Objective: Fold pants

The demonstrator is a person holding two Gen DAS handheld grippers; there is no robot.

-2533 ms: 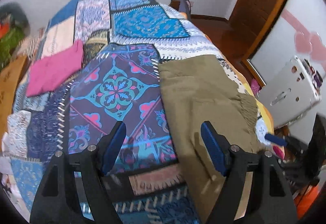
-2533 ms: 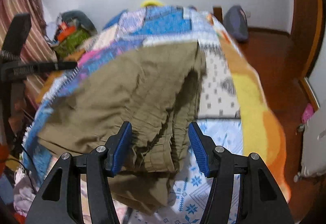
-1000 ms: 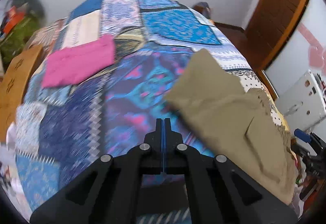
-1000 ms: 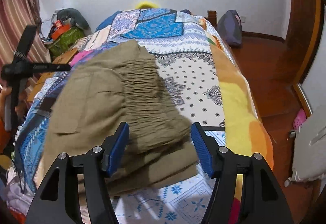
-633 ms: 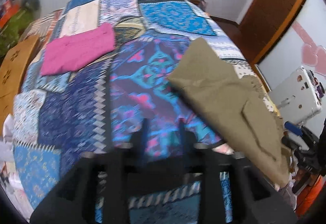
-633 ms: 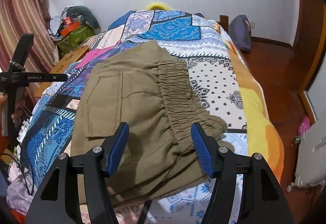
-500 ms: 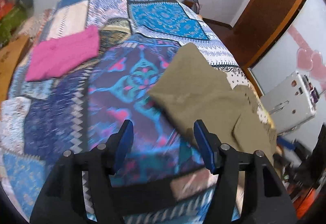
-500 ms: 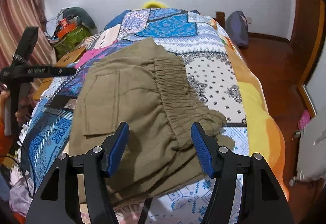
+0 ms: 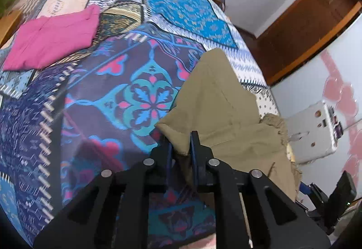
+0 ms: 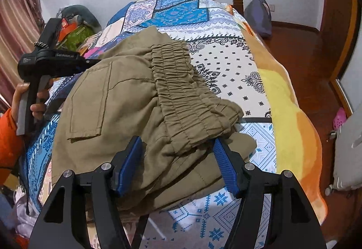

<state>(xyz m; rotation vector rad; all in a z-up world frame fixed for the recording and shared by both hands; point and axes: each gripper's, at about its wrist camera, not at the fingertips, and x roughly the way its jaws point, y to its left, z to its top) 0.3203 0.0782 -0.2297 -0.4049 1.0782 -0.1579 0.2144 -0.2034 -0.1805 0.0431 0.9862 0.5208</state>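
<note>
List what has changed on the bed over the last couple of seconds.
The left claw has just closed on an edge of the khaki pants, which now lie folded shorter, waistband on top. The right claw stays open over them; the pink cloth has not moved.

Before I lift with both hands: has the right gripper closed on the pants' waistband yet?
No. The right gripper has its jaws wide apart, its blue pads clear of the khaki pants and elastic waistband.
</note>
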